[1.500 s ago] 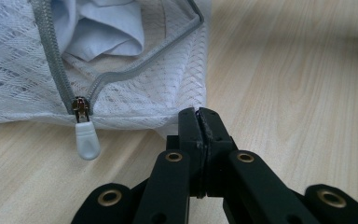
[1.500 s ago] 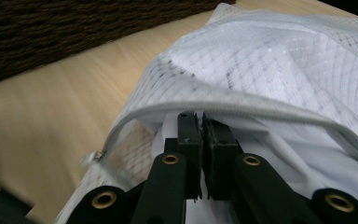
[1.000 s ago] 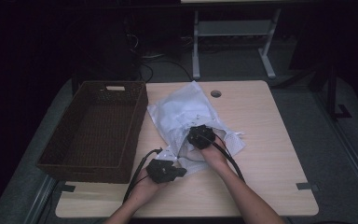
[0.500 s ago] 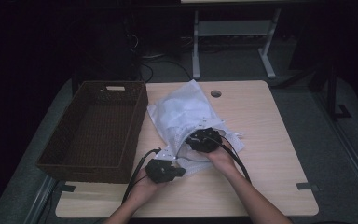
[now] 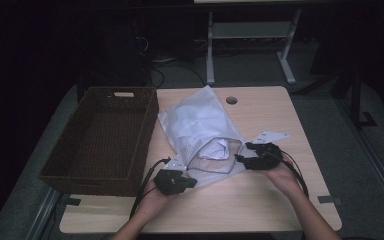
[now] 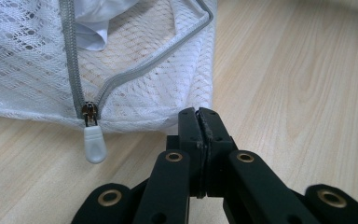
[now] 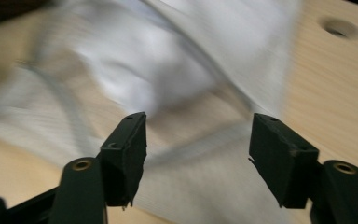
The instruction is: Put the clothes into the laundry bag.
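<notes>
White mesh laundry bag (image 5: 200, 132) with a grey zip lay on the pale wooden worktop (image 5: 260, 195) just beside the dark woven basket (image 5: 105, 137), its mouth gaping over a white garment (image 5: 215, 147) tucked inside. Since a second ago the right tongs (image 5: 243, 159) had swung out to the bag's right edge, jaws just spreading with nothing pinched, so the stuffing looked done. Left tongs (image 6: 199, 122) stayed pressed together on the bag's corner hem beside the zip pull (image 6: 94, 142)
</notes>
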The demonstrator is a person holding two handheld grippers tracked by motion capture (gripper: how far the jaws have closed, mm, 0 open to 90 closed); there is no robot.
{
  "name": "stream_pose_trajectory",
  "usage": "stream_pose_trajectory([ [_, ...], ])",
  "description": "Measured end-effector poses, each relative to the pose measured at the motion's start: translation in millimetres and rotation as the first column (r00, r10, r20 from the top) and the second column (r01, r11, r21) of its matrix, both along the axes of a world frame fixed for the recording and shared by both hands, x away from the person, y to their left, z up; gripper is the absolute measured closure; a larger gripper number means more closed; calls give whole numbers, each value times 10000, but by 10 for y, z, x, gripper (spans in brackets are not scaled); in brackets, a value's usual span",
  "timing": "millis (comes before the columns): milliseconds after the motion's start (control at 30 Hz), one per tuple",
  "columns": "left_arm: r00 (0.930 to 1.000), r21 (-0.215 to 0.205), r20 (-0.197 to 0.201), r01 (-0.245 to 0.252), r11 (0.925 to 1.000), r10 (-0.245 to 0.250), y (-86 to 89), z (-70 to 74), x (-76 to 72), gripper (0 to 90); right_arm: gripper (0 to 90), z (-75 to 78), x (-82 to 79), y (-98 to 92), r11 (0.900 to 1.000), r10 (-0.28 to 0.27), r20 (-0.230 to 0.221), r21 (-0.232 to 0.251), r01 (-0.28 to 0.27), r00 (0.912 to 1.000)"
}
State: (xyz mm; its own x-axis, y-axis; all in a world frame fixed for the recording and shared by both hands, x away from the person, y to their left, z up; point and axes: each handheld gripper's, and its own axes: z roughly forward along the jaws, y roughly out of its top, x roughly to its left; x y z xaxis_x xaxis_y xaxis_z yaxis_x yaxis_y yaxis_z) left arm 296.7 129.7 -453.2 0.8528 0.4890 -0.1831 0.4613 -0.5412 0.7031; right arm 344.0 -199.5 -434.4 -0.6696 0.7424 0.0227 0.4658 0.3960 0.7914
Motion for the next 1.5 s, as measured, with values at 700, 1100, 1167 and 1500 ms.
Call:
stream_pose_trajectory([
  [700,9962,644,156,-864,9942,856,159,4,50,888,891,-216,-339,-291,9968,-229,-1188,-793,135,9926],
  [1100,9963,712,19,-864,9937,864,170,50,-53,821,891,-195,-938,-367,9965,521,-1478,-567,-611,9876],
  [1167,9957,821,189,-919,9924,907,193,91,-98,764,891,-190,-948,-377,9966,515,-1484,-562,-604,9876],
  [1500,9968,116,785,-168,9998,158,23,411,-221,407,888,-176,-928,-380,9967,542,-1366,-530,-619,9891],
])
